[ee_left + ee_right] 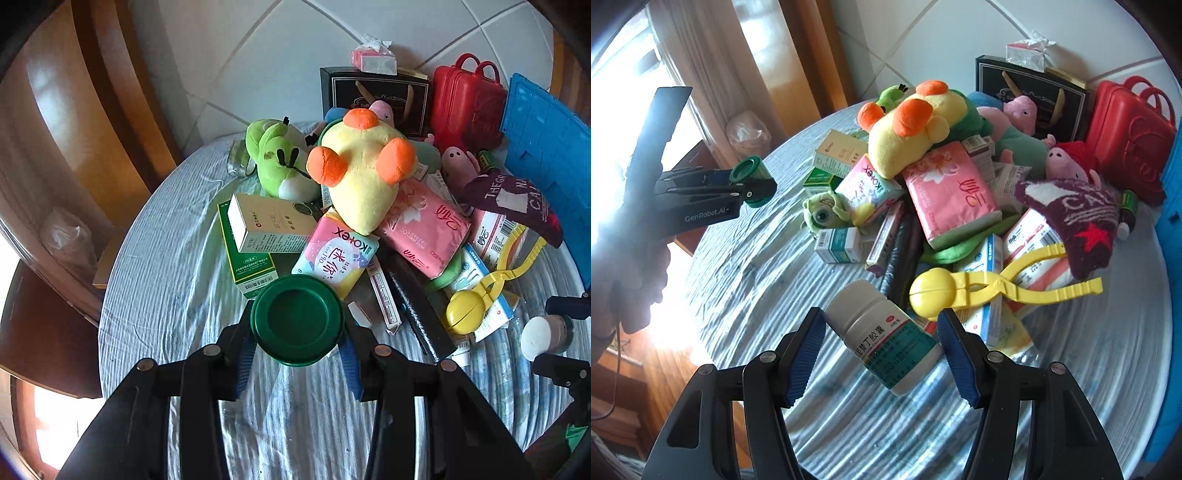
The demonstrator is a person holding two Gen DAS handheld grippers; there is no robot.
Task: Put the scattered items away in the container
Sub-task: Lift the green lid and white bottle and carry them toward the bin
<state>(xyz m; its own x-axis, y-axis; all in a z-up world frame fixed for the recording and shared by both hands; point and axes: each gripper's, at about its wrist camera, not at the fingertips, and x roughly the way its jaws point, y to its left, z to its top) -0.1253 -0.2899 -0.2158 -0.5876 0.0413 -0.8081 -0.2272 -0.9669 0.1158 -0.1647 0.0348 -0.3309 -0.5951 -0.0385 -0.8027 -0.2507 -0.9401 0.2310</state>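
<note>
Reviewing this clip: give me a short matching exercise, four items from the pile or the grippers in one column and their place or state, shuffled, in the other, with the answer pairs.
Items:
1. green jar
2. white pill bottle
3. yellow duck plush
4. red case

Places or states:
A. lying on top of the pile, on the pink packs
B. at the back of the table beside the black box
C. clamped between the left gripper's fingers
D. lying tilted between the right gripper's spread fingers

Pairs: 1-C, 2-D, 3-A, 4-B
</note>
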